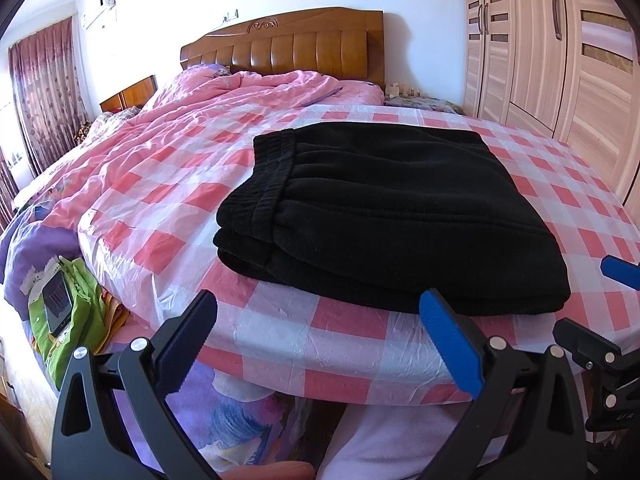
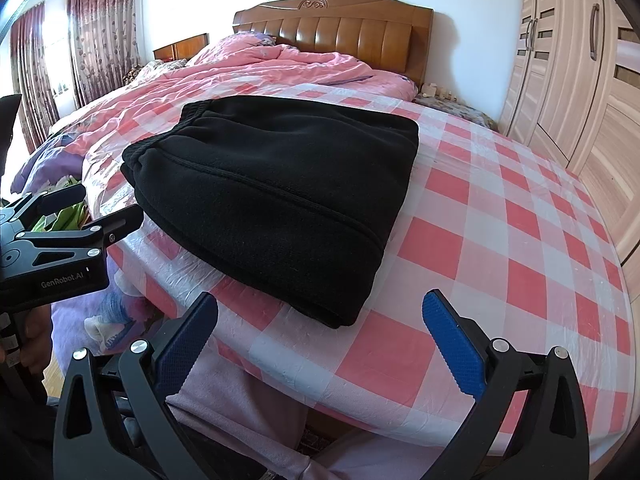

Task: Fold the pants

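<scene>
The black pants (image 1: 380, 208) lie folded in a compact stack near the bed's (image 1: 312, 360) near edge. The left gripper (image 1: 320, 320) and right gripper (image 2: 320, 320) hover spread and empty, likely because folding looks finished.

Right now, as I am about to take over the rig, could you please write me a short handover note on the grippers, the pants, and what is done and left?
Left gripper: open, empty, held just off the near edge of the bed, short of the pants.
Right gripper: open, empty, also at the near edge, apart from the pants.
Pants: black, folded into a compact stack of layers on the checked sheet, waistband facing the pink quilt.
Done: the folding looks complete; the stack lies flat and neither gripper touches it.
Left: probably nothing beyond tidying an edge, if you want it neater.
</scene>
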A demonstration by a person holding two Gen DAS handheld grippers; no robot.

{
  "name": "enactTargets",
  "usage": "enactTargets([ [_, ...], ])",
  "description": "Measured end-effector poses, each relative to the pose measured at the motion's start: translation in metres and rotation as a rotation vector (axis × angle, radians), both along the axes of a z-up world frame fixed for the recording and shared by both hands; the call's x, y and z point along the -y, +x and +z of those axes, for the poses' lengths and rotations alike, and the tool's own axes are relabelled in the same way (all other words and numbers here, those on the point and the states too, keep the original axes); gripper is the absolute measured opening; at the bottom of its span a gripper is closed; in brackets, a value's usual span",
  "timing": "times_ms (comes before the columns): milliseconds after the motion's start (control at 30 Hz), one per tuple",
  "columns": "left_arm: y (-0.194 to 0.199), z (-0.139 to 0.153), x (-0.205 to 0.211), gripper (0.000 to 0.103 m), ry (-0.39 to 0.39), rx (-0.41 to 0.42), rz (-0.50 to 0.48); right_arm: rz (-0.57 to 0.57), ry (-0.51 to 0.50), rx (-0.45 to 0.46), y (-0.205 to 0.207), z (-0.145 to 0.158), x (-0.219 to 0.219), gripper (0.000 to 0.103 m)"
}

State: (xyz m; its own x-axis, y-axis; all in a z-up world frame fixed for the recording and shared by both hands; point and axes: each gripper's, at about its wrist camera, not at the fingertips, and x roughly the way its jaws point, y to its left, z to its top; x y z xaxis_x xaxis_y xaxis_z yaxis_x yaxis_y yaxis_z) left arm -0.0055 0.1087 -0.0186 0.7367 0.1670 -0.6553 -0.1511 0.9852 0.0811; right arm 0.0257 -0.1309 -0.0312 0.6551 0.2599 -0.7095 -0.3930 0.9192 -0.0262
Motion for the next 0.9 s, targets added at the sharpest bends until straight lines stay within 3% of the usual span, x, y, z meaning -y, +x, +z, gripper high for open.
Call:
enactTargets([
  [900, 0.0001, 0.0026, 0.0002, 0.101, -0.025, -0.003, 0.013, -0.001, 0.001, -0.001, 0.0001, 0.0002, -0.0001, 0.099],
])
